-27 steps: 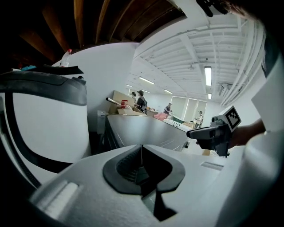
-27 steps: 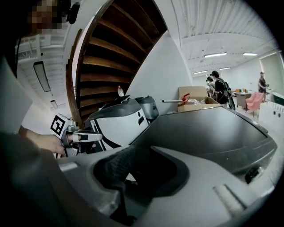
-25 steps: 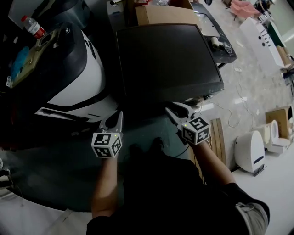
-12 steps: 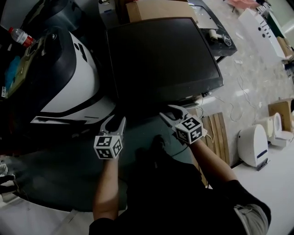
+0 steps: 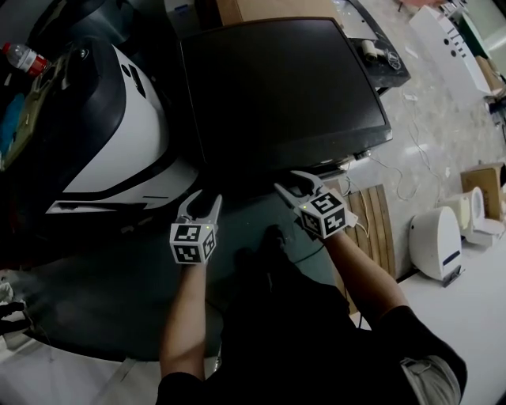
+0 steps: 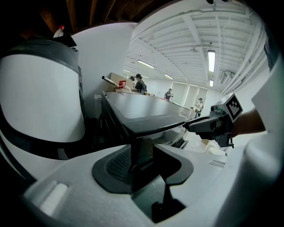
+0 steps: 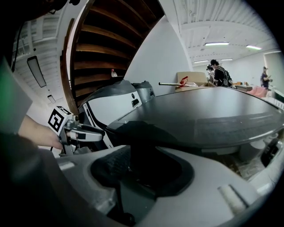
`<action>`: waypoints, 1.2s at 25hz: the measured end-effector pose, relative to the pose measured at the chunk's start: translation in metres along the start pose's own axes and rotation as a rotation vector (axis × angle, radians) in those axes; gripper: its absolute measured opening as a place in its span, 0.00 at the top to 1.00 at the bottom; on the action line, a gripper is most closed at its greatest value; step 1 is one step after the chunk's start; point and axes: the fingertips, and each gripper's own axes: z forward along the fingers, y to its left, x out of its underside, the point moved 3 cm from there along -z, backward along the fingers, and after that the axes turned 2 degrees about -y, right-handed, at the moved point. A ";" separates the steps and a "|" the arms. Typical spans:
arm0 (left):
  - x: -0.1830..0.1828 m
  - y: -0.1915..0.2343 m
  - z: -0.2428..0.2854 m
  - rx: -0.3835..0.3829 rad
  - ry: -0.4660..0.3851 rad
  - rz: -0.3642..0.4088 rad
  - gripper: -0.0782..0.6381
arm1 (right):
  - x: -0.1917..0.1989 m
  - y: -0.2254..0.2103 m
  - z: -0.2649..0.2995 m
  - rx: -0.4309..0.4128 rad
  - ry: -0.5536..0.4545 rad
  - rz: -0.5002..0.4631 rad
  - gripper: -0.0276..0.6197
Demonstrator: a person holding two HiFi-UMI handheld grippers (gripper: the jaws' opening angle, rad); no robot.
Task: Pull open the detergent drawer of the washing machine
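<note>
Jaws apart, empty: left gripper (image 5: 202, 203), right gripper (image 5: 292, 185).

Person wearing black short-sleeved top (image 5: 292, 332), forearms bare. Pale grey shells showing on left gripper (image 5: 202, 205) and right gripper (image 5: 292, 185), each carrying white cube (image 5: 192, 243) bearing black square markers.

Hidden in the head view beneath the overhanging top of the washing machine (image 5: 277, 87): its front and drawer. Cut off at the picture's edges: bottle (image 5: 22, 57), cardboard box (image 5: 269, 8). Too small to make out: distant people (image 7: 218, 70).
</note>
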 end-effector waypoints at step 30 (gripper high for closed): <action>0.009 -0.006 0.000 0.009 0.002 0.019 0.73 | 0.018 0.011 -0.002 0.007 0.005 -0.021 0.71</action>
